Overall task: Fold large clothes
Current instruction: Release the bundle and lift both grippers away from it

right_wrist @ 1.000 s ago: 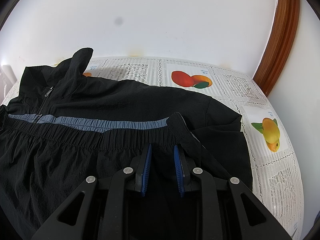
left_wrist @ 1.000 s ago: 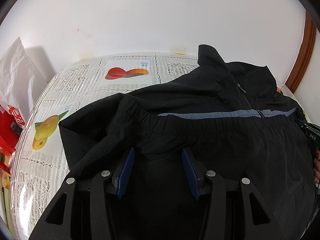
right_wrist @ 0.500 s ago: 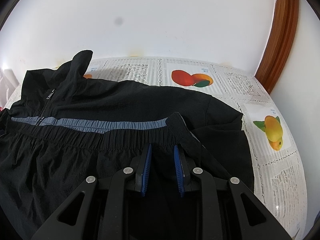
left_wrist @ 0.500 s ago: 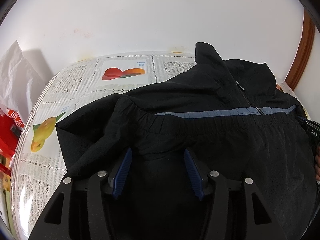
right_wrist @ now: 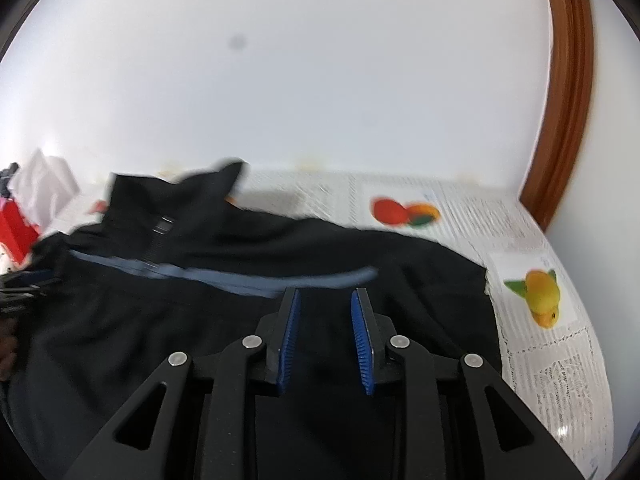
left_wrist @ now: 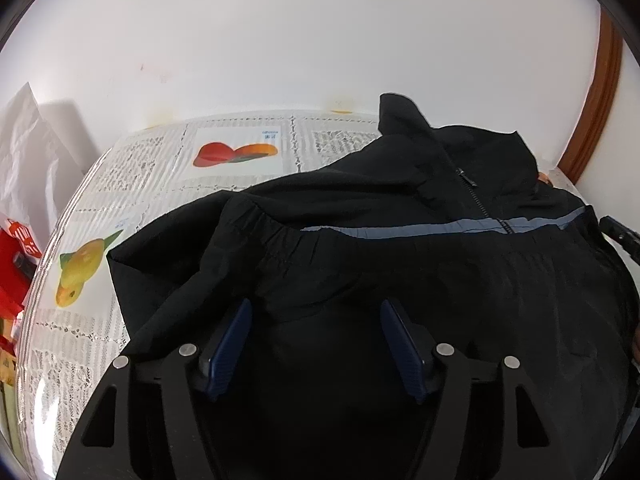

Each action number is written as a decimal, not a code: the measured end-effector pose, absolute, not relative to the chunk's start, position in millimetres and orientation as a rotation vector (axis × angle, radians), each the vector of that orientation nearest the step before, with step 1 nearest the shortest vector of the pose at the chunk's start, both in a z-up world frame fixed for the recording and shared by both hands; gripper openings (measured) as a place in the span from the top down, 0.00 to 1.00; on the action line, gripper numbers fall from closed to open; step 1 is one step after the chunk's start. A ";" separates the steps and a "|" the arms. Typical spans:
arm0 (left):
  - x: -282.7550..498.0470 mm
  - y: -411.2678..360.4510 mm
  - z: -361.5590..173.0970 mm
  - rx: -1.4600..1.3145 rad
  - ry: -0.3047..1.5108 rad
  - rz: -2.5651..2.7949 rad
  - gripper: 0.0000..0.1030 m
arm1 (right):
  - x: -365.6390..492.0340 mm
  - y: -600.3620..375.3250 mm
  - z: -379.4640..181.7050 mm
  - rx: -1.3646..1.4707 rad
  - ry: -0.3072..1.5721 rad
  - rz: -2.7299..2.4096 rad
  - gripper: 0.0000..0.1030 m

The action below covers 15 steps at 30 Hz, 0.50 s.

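Black zip-front jacket [left_wrist: 400,208] of thin crinkled fabric, with a grey-blue chest stripe [left_wrist: 440,230], spread across the table [left_wrist: 132,184] with its lower hem folded up to just below the stripe. Stand-up collar [left_wrist: 404,116] raised at the far side, near the white wall [left_wrist: 280,40]. Metal zip pull [left_wrist: 466,176] lying on the chest above the stripe.

Left hand-held gripper [left_wrist: 316,312] over the folded fabric near the jacket's left edge, blue ribbed pads [left_wrist: 232,344] spread wide, nothing between them. Right hand-held gripper [right_wrist: 325,300] over the jacket's right half, just before the stripe, blue pads [right_wrist: 362,340] parted with dark fabric seen in the gap; view blurred, contact with the cloth unclear.

Table covered in a white lace-patterned plastic cloth printed with fruit pictures [left_wrist: 236,152]. Brown wooden door frame [right_wrist: 568,100] at the right. Red packaging [left_wrist: 16,256] and crumpled white paper [left_wrist: 24,148] at the table's left.
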<state>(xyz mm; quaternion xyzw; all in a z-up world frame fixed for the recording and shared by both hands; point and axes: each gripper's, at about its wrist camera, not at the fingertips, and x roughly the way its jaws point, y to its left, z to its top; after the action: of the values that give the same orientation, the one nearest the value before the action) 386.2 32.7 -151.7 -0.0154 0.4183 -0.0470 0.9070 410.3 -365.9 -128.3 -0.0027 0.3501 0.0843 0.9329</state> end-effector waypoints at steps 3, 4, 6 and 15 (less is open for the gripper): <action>381.2 36.5 -142.6 -0.045 0.857 -0.091 0.37 | 394.4 -330.3 -113.4 -0.037 0.710 0.233 0.60; 377.6 38.1 -136.6 -0.046 0.849 -0.090 0.37 | 390.0 -314.7 -112.2 -0.062 0.717 0.250 0.60; 367.4 40.5 -122.8 -0.042 0.819 -0.080 0.34 | 383.5 -282.7 -116.4 -0.075 0.760 0.318 0.60; 287.6 65.7 -106.4 -0.006 0.840 -0.074 0.29 | 360.6 -220.7 -163.1 -0.128 0.948 0.287 0.60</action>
<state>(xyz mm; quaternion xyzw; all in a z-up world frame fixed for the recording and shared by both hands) 287.6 65.7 -106.4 -0.0028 0.4077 -0.0357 0.9124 360.6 -220.7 -163.1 -0.0614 0.4546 0.1376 0.8779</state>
